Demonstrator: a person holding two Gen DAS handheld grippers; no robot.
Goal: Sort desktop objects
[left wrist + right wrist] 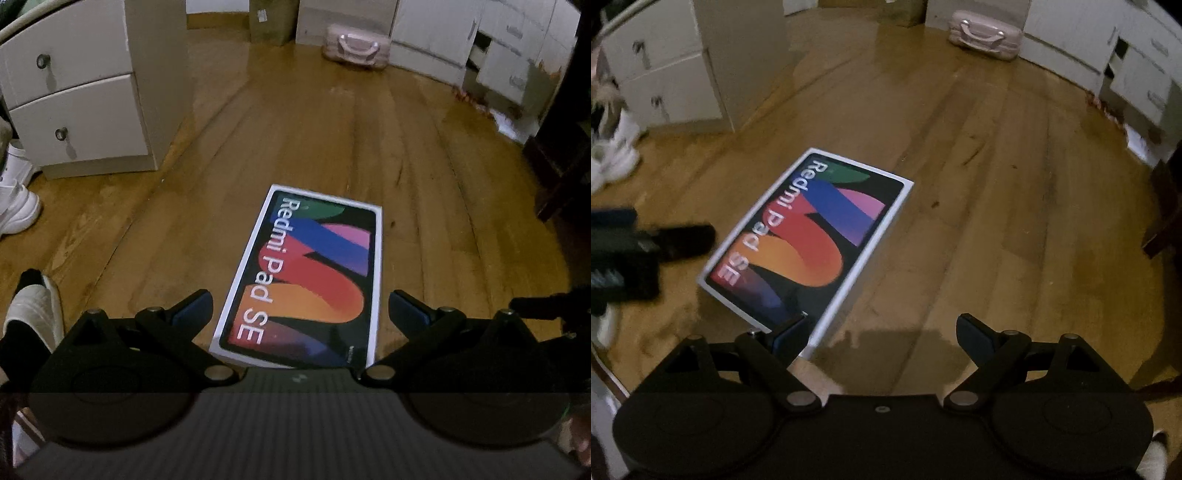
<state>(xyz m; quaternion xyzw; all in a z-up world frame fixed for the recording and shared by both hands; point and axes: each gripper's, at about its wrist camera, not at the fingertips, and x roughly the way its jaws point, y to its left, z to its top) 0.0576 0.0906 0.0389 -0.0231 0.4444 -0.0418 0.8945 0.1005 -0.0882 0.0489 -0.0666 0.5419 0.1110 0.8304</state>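
Observation:
A flat white box printed "Redmi Pad SE" with bright coloured stripes [306, 277] lies on the wooden floor. My left gripper [301, 310] is open, its two fingers spread either side of the box's near end, above it. In the right wrist view the same box [809, 236] lies left of centre. My right gripper [881, 332] is open and empty, its left finger over the box's near corner. The left gripper shows as a dark blurred shape [646, 247] at the left edge of that view.
A white drawer cabinet [77, 92] stands at the left, white shoes [14, 199] beside it. A pink case [356, 46] lies at the far wall. White cupboards with open drawers [498, 62] stand at the right. Dark furniture [565, 162] is at the right edge.

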